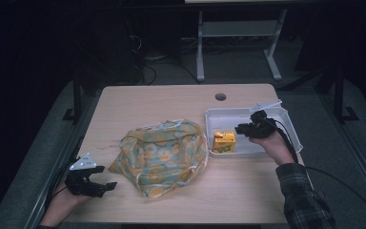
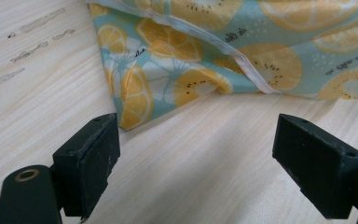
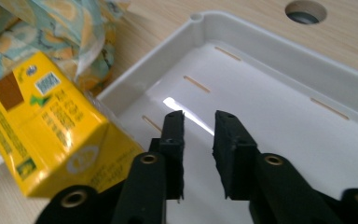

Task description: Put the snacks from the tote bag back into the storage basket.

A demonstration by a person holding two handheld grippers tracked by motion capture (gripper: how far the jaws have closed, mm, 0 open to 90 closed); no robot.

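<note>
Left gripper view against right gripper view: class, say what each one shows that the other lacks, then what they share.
Left gripper view alone: grey scuff marks on the table, and the left claw with its jaws wide apart, nothing between them.

Right gripper view alone: the white tray, the yellow carton standing in its corner, the round hole in the tabletop, and the right claw over the tray with a narrow empty gap between its jaws.

Both: the fruit-print cloth bag and pale wood.
</note>
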